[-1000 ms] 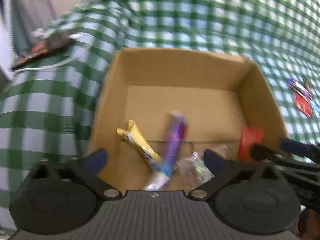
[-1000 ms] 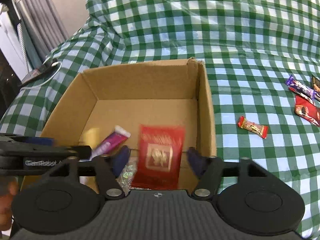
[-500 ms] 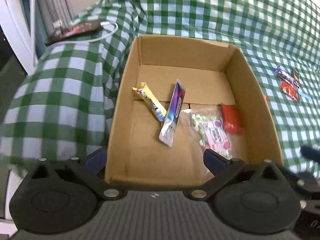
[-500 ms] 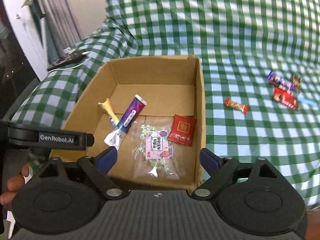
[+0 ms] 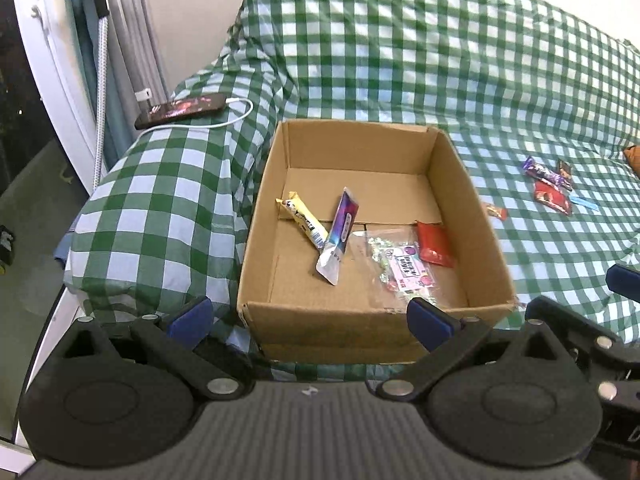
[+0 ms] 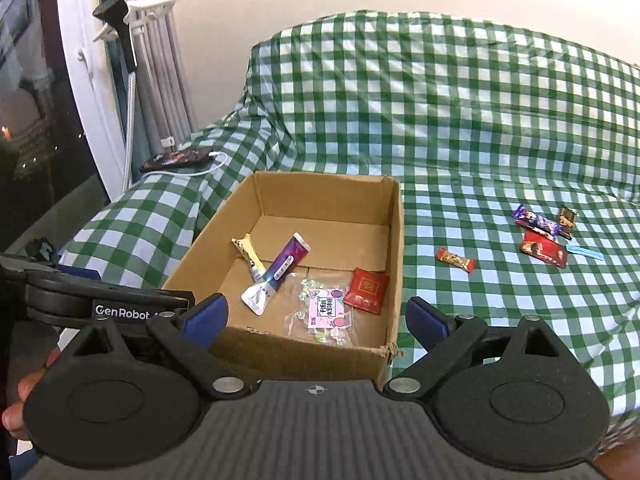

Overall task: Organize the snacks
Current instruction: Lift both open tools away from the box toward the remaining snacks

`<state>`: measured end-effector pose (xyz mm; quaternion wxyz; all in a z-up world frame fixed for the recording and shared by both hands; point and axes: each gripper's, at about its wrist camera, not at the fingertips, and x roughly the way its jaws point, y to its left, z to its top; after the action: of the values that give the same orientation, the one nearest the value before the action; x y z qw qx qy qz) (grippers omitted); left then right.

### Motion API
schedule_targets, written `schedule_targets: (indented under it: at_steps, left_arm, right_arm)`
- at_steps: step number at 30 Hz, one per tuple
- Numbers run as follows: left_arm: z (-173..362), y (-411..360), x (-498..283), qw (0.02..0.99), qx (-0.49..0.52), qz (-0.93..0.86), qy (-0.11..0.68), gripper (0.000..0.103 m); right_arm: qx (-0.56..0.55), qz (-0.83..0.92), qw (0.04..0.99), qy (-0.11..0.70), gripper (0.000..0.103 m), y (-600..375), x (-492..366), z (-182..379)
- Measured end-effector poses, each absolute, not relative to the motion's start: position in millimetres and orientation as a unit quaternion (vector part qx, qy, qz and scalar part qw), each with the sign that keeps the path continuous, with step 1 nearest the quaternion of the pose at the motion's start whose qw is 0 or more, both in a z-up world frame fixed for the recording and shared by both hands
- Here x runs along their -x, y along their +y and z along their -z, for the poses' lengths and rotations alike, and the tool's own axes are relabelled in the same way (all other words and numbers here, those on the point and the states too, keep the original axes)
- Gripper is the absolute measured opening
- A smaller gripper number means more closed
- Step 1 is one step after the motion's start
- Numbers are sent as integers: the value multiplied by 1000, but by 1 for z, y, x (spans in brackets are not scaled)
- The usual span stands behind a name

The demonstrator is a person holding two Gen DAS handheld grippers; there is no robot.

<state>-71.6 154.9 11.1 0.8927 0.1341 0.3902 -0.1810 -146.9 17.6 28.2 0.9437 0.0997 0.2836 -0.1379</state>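
Note:
An open cardboard box (image 5: 360, 320) (image 6: 394, 248) sits on the green checked cloth. Inside lie a yellow bar (image 5: 302, 218) (image 6: 250, 256), a purple tube (image 5: 340, 236) (image 6: 280, 270), a clear candy bag (image 5: 400, 268) (image 6: 324, 312) and a red packet (image 5: 434, 242) (image 6: 367, 290). My left gripper (image 5: 308, 316) is open and empty, back from the box's near wall. My right gripper (image 6: 316, 316) hovers at the near right corner, its jaws opening with nothing between them. A small red candy bar (image 6: 456, 260) and a cluster of wrapped snacks (image 6: 542, 232) (image 5: 550, 184) lie to the right.
A phone (image 5: 180, 110) (image 6: 176, 158) on a white cable rests on the covered armrest left of the box. Curtains and a dark window stand at the far left. A hand (image 6: 24, 404) shows at the lower left of the right wrist view.
The red packet left the right gripper and now lies in the box. The right jaws spread wider. Both grippers drew back and up from the box.

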Motion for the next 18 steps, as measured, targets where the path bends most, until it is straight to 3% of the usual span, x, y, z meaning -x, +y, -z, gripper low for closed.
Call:
schedule_targets:
  at_steps: [18]
  left_arm:
    - [-27,169,99,901,-127,182,373,103]
  right_arm:
    - [-73,130,953,263,100,36,171,-39]
